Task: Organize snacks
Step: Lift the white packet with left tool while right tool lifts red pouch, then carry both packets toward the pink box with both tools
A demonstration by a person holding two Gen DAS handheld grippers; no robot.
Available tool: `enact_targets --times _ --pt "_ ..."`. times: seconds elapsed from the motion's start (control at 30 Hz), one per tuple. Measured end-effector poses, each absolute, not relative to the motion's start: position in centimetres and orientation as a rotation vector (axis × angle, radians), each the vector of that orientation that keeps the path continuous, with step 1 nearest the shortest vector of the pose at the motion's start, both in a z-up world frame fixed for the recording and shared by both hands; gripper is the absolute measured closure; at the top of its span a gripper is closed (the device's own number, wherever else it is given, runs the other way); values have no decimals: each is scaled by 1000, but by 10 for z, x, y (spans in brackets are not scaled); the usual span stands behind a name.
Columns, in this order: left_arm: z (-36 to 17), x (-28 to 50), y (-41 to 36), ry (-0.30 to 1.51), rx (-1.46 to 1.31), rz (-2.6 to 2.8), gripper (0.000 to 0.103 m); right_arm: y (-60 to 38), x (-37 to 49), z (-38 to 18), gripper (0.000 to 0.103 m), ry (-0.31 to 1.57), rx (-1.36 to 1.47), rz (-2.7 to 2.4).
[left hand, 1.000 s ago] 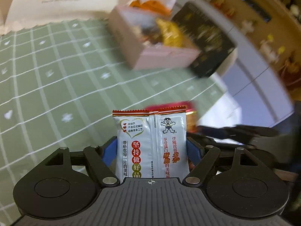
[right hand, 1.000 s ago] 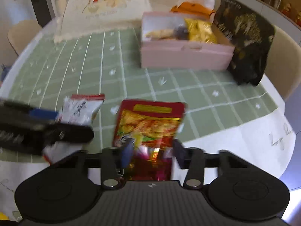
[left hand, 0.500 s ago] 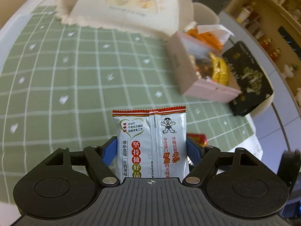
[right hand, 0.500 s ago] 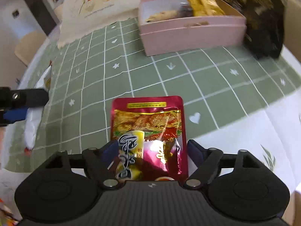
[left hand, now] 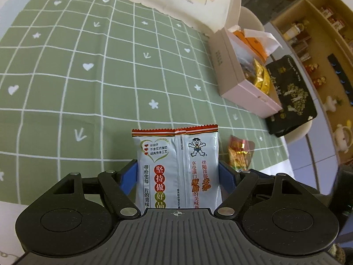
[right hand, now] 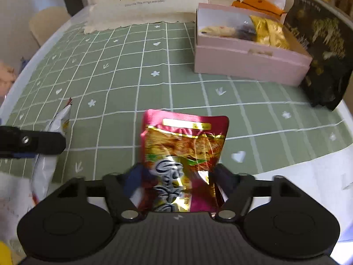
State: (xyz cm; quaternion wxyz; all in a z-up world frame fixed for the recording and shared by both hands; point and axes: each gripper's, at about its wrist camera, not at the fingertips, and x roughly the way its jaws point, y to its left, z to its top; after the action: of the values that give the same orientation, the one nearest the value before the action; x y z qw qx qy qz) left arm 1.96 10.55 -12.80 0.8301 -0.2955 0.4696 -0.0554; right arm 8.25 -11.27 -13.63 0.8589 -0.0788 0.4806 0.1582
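My left gripper is shut on a white snack packet with a red top edge, held upright above the green checked tablecloth. In the right wrist view that packet and the left fingers sit at the far left. My right gripper has a red and gold snack packet between its jaws. They are closing, and the packet crumples where the pads press on it. The red packet also shows right of the left gripper. A pink open box holding several snacks stands at the back right.
A black printed bag leans against the box's right side. A cream cloth with a cartoon print lies at the table's far edge. An orange item wrapped in white paper sits behind the box. The white table edge runs along the front.
The left gripper has rolled and shifted with the white packet, so the pink box now sits far right. The right jaws spread wide around the red packet, then narrowed onto it.
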Motion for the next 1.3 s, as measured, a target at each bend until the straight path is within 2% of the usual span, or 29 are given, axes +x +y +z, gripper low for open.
enact_targets --times 0.03,0.07,0.17,0.37,0.53,0.9,0.97,1.07,1.1,1.13,1.17,1.3 --pt "-128 20 104 992 -631 -127 22 -115 79 -129 66 994 -196 337" --pt "-128 21 102 989 -633 -137 22 -117 77 -124 71 983 -216 334" --pt "-127 24 94 985 -637 -167 22 -126 69 -111 77 973 -217 333" --pt "-122 23 86 992 -618 -185 22 -152 71 -108 77 937 -251 227" --pt "-121 24 88 1003 -615 -163 22 -208 88 -89 77 913 -98 118" --pt "-117 30 63 1035 -570 -193 22 -300 95 -96 75 915 110 -15" --pt "-118 32 58 1047 -563 -185 22 -310 104 -107 66 960 134 16" --pt "-113 33 52 1052 -533 -175 22 -316 104 -121 63 970 74 12" --pt "-112 33 51 1050 -523 -169 22 -320 99 -123 58 951 65 7" --pt "-111 33 49 1052 -515 -160 22 -323 97 -127 45 946 78 4" --pt "-112 34 47 1059 -510 -151 22 -329 94 -133 39 944 114 -5" --pt "-115 37 34 1094 -479 -146 22 -343 92 -155 37 951 279 -41"
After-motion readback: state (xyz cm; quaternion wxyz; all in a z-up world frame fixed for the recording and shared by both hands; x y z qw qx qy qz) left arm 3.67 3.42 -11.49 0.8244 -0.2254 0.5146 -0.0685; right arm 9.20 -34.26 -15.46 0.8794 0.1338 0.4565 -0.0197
